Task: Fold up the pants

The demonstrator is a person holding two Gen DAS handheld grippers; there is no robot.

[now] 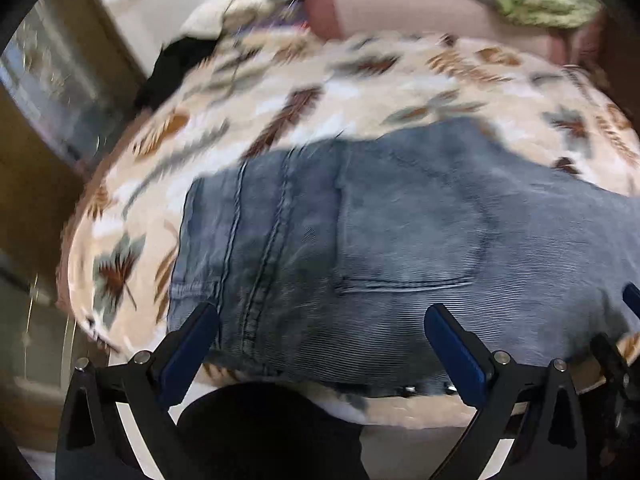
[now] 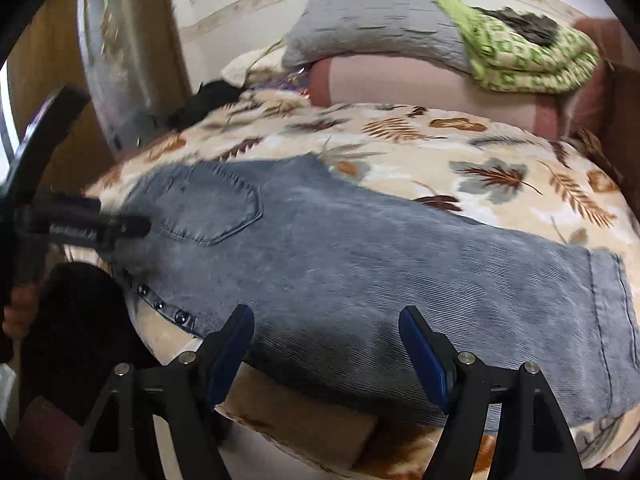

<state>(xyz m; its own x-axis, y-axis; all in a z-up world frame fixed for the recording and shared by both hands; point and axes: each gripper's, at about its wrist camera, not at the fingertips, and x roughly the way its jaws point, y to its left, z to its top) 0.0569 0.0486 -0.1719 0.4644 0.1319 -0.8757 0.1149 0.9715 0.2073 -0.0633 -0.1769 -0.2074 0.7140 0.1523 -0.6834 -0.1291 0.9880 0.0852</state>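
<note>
The blue jeans (image 2: 360, 248) lie folded flat near the front edge of the bed (image 2: 500, 152). Left claw (image 1: 320, 336) and right claw (image 2: 326, 336) are both spread above them, pinching nothing.

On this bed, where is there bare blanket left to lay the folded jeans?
Free: the leaf-print blanket between the jeans and the pink bolster, widest toward the right. Crowded: the head end, with grey pillow, green cloth and dark clothing at the left edge.
</note>
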